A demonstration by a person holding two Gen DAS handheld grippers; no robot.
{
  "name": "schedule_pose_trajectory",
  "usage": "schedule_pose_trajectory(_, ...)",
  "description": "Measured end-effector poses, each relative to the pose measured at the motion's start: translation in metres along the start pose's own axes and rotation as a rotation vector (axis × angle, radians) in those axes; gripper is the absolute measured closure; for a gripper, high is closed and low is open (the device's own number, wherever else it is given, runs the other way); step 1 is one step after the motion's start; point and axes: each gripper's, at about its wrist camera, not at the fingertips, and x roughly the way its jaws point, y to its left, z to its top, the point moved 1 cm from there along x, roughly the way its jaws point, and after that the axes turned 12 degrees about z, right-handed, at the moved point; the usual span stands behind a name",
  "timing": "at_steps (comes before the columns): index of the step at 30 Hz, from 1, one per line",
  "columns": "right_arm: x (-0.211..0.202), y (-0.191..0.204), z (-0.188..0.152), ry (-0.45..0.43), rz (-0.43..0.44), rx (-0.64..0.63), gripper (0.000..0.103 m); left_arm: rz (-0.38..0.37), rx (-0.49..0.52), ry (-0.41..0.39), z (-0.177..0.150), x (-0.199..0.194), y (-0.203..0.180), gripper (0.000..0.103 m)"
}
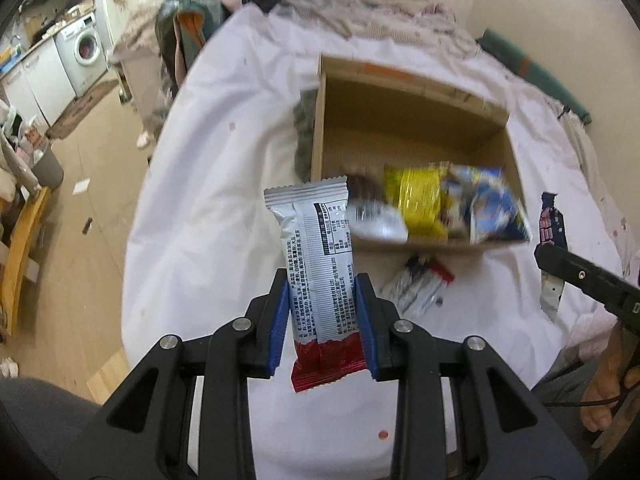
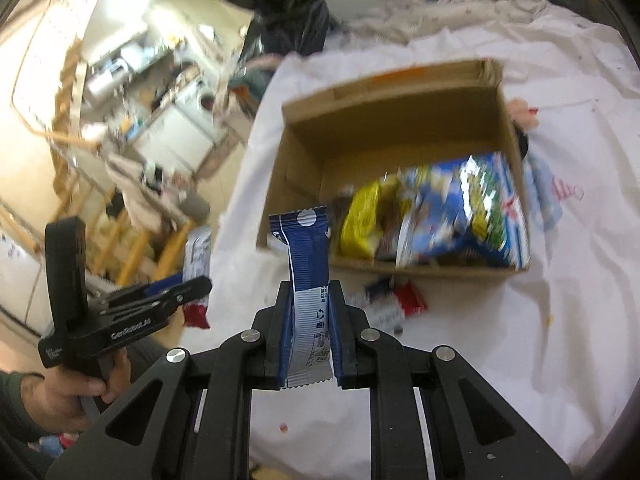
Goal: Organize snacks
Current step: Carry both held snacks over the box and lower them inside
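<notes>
Left wrist view shows my left gripper [image 1: 323,316] squeezing a silver snack bar [image 1: 316,264]. I see its back side, with small black print and a red bottom end. It stands up between the blue pads [image 1: 280,320], above the white sheet [image 1: 208,160] on the bed. Only this view shows the washing machine [image 1: 86,44] far off on the left, and the tip of my right gripper [image 1: 580,276] at the right edge, with a dark pack hanging by it.

Right wrist view shows my right gripper [image 2: 308,332] shut tight on a thin blue and white snack pack [image 2: 308,264]. That pack has a white dot near its top. Only here can I see the hand [image 2: 76,388] that holds my left gripper [image 2: 192,288] from the side, with the red end of the bar sticking out below it.

Both views show the cardboard box [image 1: 416,120] on the sheet. Inside it, at the near end, are a yellow bag [image 1: 416,200] and a blue bag [image 1: 492,204], both blurry. One more snack [image 1: 416,288] with a red end lies on the sheet just in front of the box.
</notes>
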Motion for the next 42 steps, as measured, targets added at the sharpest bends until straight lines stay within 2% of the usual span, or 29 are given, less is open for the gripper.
schedule_pose_trajectory(6,-0.013,-0.014,0.021,-0.105,-0.004,0.064,0.086,-0.012,0.0,-0.073,0.034,-0.013,-0.001,0.075)
schedule_pose_trajectory(13,-0.028,-0.036,0.038,-0.167,-0.015,0.128,0.086,-0.037,0.023,-0.106,0.064,-0.008,-0.015,0.075)
schedule_pose_trajectory(17,-0.028,-0.047,0.041,-0.181,-0.01,0.17,0.086,-0.058,0.026,-0.091,0.076,0.003,-0.026,0.075)
schedule_pose_trajectory(26,-0.008,-0.048,0.053,-0.145,-0.024,0.167,0.086,-0.07,0.066,-0.076,0.087,0.025,-0.05,0.075)
schedule_pose_trajectory(35,0.028,-0.057,0.067,-0.081,-0.079,0.152,0.086,-0.043,0.124,-0.088,0.096,0.055,-0.064,0.075)
schedule_pose_trajectory(42,0.044,-0.053,0.067,-0.053,-0.106,0.119,0.086,-0.05,0.139,-0.092,0.097,0.076,-0.07,0.075)
